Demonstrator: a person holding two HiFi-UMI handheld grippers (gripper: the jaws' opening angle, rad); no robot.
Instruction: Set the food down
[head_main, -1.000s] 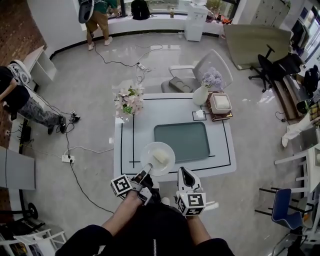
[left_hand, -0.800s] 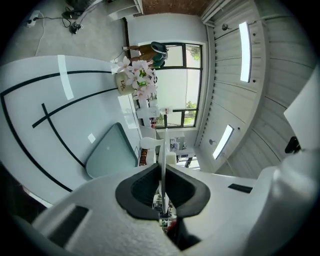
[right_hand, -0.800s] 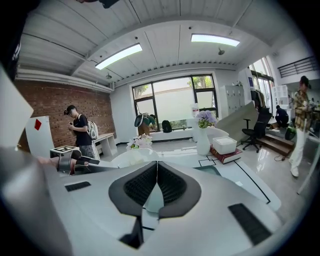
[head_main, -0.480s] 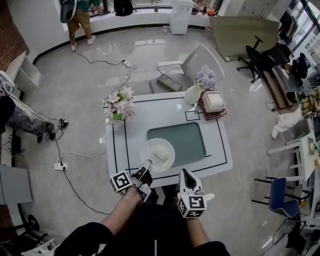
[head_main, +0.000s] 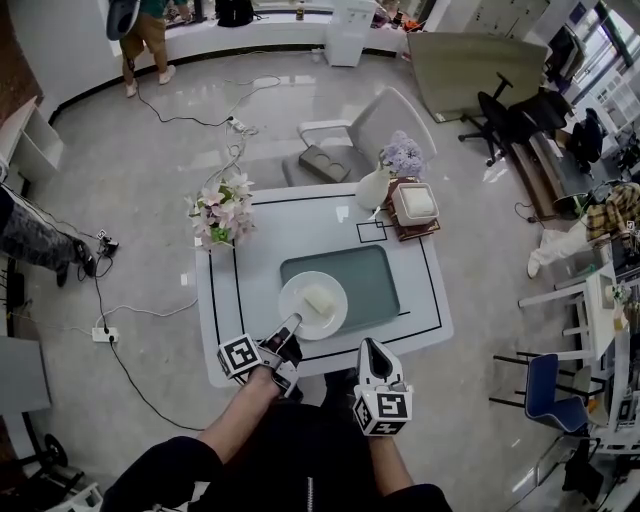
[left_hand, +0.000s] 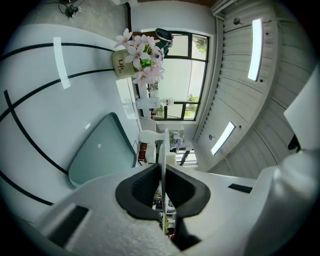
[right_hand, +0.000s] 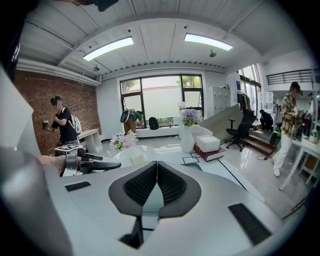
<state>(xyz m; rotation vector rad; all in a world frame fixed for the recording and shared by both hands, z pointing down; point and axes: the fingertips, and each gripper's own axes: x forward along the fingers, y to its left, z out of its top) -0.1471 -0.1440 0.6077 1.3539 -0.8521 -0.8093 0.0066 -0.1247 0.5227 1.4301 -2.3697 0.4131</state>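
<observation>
Your left gripper (head_main: 293, 324) was pinching the near rim of a round white plate (head_main: 299, 288). Its ribbed black pads were pressed on the thin, glossy edge, which showed as a narrow pale line between them in the left gripper view. On the plate lay the food (head_main: 319, 299), a single pale cream block with squared sides and a smooth, matte top, sitting slightly right of the plate's middle. The plate was over the near half of the desk (head_main: 250, 262), covering the near left corner of the tray (head_main: 365, 272). I could not tell whether it rested there or hung just above. The desk was a glossy white rectangle marked with thin black lines. The tray at its middle was flat, grey-green and round-cornered. Your right gripper (head_main: 369, 346) hung just off the desk's near edge, to the right of the plate. Its ribbed pads were pressed together with nothing between them. At the far left corner stood a small pot (head_main: 226, 234) of pink and white flowers. At the far right corner were a smooth white vase (head_main: 372, 189) of lilac blooms and a white box (head_main: 414, 202) on stacked books (head_main: 400, 229).
</observation>
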